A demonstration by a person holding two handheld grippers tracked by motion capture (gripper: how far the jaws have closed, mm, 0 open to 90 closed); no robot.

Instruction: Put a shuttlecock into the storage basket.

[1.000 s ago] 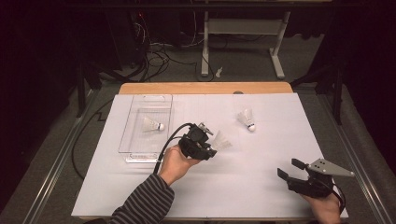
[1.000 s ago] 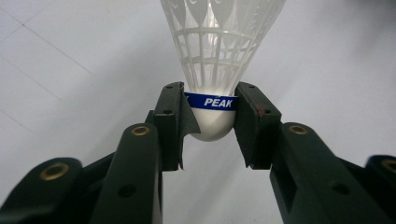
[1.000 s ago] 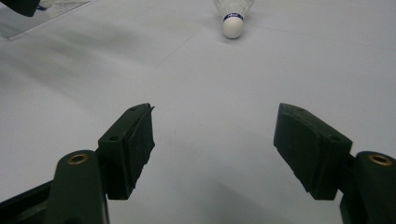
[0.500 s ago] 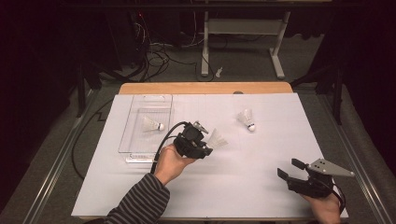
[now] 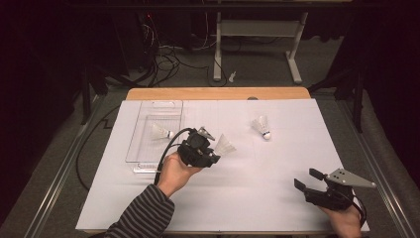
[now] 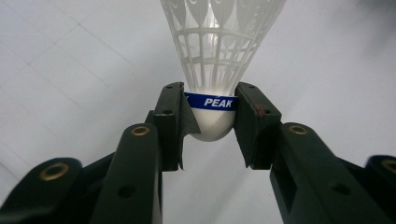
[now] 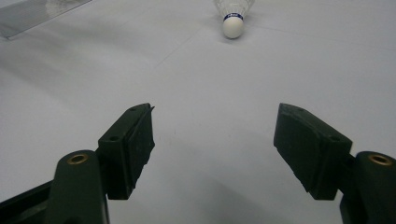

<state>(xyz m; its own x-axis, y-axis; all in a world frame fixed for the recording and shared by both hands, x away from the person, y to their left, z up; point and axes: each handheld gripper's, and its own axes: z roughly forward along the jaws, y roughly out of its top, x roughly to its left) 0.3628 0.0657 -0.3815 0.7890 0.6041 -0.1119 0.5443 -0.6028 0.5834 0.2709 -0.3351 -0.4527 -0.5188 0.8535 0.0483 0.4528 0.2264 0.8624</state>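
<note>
From the high view we see the left gripper [image 5: 214, 154] near the middle of the worktop [image 5: 247, 198], just right of the clear tray [image 5: 143, 148], pinching a white shuttlecock [image 5: 224, 145] whose skirt flares away toward the far right corner, so its long axis runs from the jaws outward along the gripper's own line. A second shuttlecock [image 5: 162, 131] lies in the tray and a third shuttlecock [image 5: 260, 126] lies toward the far edge, cork pointing toward the right near corner. The right gripper [image 5: 308, 180] sits by the near right corner, jaws spread with nothing between them. In the left gripper view we make out what the high view cannot: the jaws clamp the rounded cork at its blue band marked PEAK. In the right gripper view the parted jaws face the third shuttlecock's cork end-on.
</note>
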